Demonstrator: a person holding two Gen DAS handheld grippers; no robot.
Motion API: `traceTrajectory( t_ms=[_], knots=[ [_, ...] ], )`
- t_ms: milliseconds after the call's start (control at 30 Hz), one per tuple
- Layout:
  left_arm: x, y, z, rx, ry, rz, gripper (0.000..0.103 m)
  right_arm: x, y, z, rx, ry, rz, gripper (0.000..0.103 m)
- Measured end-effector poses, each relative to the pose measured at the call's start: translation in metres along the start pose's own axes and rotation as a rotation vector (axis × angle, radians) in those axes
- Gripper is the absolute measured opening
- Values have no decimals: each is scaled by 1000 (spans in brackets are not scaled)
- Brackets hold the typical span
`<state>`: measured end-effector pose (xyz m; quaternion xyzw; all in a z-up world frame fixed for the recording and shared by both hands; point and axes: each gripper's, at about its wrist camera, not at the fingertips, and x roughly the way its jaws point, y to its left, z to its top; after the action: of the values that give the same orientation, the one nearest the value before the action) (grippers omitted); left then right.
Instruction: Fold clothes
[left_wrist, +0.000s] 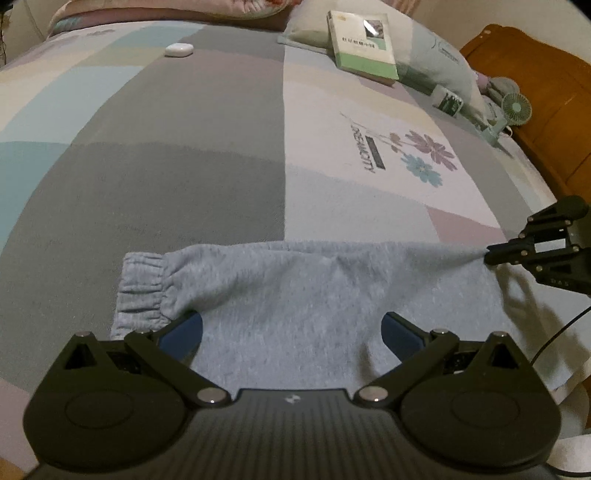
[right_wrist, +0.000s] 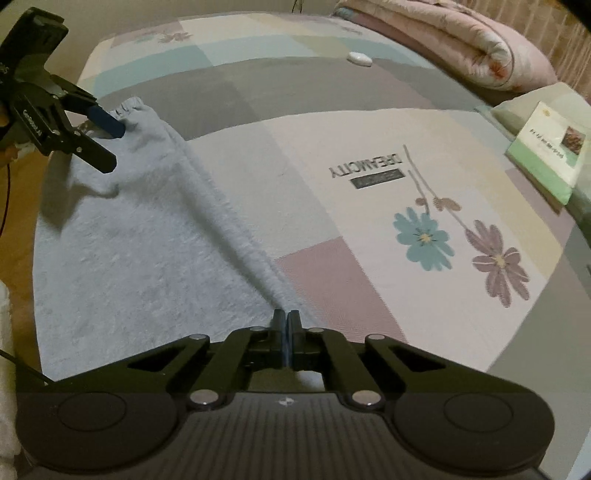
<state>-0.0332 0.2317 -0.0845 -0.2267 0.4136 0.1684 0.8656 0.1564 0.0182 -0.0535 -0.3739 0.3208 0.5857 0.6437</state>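
Lying flat near the edge of the patchwork bedspread (left_wrist: 207, 155), the light grey sweatpants (left_wrist: 295, 295) stretch crosswise in the left wrist view, with the elastic cuff (left_wrist: 142, 291) at the left end and the other end drawn toward the right gripper (left_wrist: 491, 256) at the frame's right edge. Only the left wrist view shows the small handheld fan (left_wrist: 511, 110) by the wooden headboard (left_wrist: 546, 96) and the small box (left_wrist: 448, 100) near the pillow (left_wrist: 424, 48); only the right wrist view shows the rolled pink quilt (right_wrist: 461, 40) clearly. Both views take in the white earbud case (left_wrist: 178, 49) and the green-and-white book (left_wrist: 364, 44). The left gripper (left_wrist: 291, 332) stands wide open, its blue-padded fingers (left_wrist: 184, 332) spread over the pants just beside the cuff; in the right wrist view, one finger lies against the cuff's edge and the other over the fabric below it. The right gripper is closed, its fingers pinched on a ridge of the grey cloth, which rises into a taut fold running from that pinch diagonally up to the cuff. So the garment's long axis runs from gripper to gripper, parallel to the near edge of the bed, cuff pointing toward the person's left side.
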Motion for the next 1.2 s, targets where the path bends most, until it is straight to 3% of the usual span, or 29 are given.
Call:
traceTrajectory(
  t_ms=[233, 400, 500, 633, 833, 1000, 1167, 1200],
  knots=[
    [0, 3, -1, -23, -2, 23, 102, 10, -4, -5, 47, 32, -40, 3],
    [-21, 5, 2, -11, -64, 20, 102, -10, 7, 0, 73, -12, -104, 13],
    [-27, 5, 4, 16, -78, 32, 102, -29, 27, 6, 72, -66, -49, 20],
    [-41, 5, 6, 43, -112, 63, 102, -30, 70, 15, 17, -93, 68, 22],
    [-67, 11, -1, 58, -144, 99, 102, 6, 127, 45, -47, -119, 203, 22],
    [-62, 11, -25, 63, -116, 7, 102, 31, 161, 45, -75, -46, 204, 24],
    [-44, 9, -49, 78, -72, -76, 102, 21, 167, 32, -39, -39, 204, 24],
    [-35, 11, -52, 61, -7, -57, 102, 20, 168, 30, -38, -35, 199, 24]
  ],
)
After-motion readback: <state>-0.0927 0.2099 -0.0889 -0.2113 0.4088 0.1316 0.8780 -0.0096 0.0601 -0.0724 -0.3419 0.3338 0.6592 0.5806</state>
